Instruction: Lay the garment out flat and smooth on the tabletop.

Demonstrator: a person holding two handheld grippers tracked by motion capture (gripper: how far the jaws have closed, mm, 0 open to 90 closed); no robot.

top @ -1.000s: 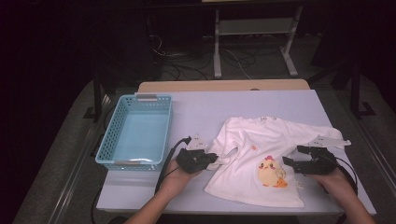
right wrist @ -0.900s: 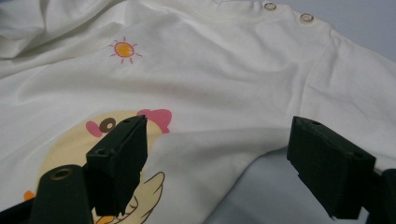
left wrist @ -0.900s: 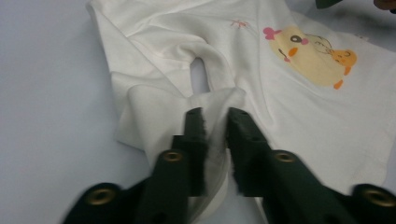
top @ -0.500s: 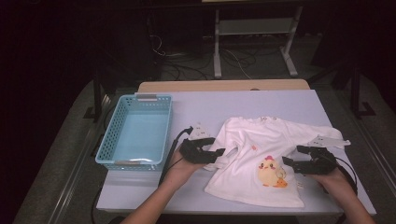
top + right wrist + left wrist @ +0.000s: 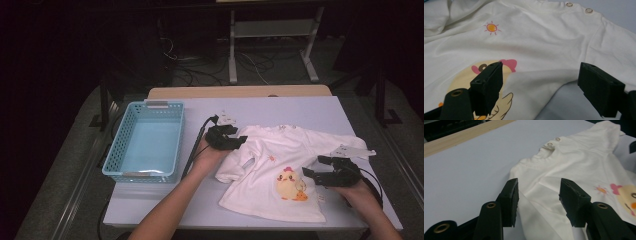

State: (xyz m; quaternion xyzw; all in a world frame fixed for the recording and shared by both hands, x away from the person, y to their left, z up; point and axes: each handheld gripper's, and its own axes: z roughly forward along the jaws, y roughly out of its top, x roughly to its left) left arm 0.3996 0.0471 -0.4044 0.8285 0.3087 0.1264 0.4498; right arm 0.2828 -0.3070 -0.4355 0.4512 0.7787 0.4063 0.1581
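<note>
Both grippers, left (image 5: 235,141) and right (image 5: 320,167), gape over the white cotton chick-print shirt (image 5: 280,170); the left's jaws, just narrowing, risk pinching a double layer.

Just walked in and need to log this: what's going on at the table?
A person works a white cotton baby shirt with a yellow chick print, spread flat on the pale table. The left gripper is at its folded sleeve, jaws having just opened and eased in a little, gripping nothing. The right gripper hovers open at its other side.

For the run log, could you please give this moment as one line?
left gripper: jaws just opened, over shirt sleeve fold | right gripper: open at other sleeve, nothing held | basket: empty
</note>
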